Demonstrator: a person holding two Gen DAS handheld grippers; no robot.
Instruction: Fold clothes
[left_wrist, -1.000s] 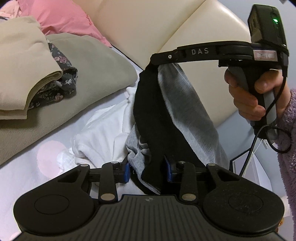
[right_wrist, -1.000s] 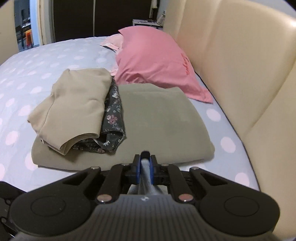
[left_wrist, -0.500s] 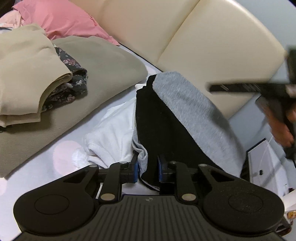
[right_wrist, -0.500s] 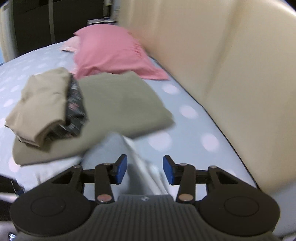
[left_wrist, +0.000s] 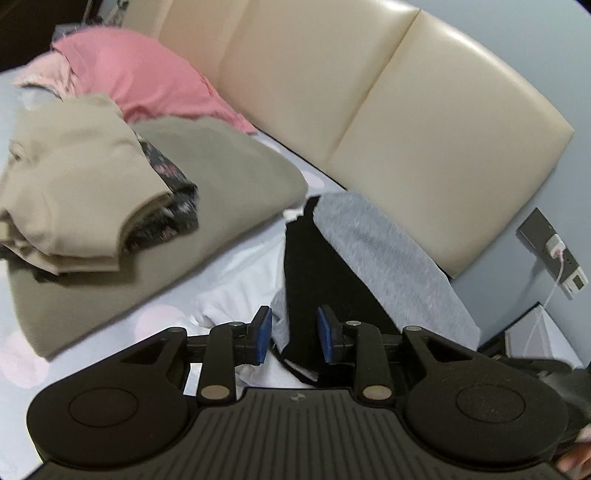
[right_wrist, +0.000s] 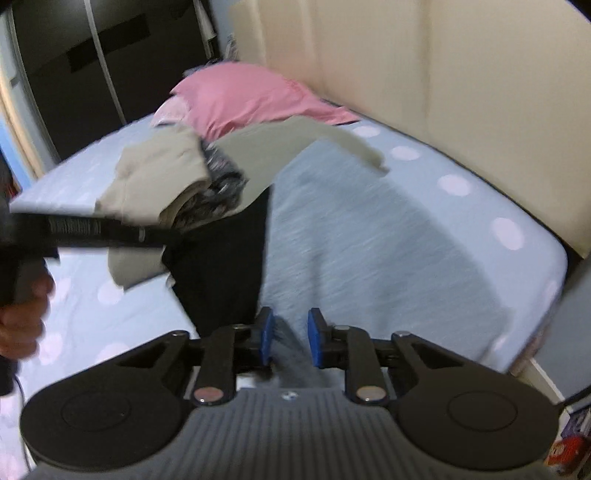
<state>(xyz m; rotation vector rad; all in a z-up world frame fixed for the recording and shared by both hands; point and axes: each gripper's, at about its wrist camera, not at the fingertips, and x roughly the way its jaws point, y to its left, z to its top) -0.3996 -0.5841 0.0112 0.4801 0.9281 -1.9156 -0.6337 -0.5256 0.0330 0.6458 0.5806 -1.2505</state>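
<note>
A grey and black garment lies spread on the bed by the headboard, over a crumpled white garment. My left gripper is open, its blue pads either side of the garment's near edge. In the right wrist view the same garment stretches ahead, grey on the right and black on the left. My right gripper is open, with the grey cloth lying between its pads. The left gripper's body crosses that view at the left.
A stack of folded clothes, beige and floral on olive, sits to the left. A pink pillow lies behind it. The cream headboard runs along the far side. A wall socket with a charger is at the right.
Both grippers have let go of the grey and black garment and opened. The garment, held up a second ago, now lies on the bed. The right gripper has swung round to its near end.
</note>
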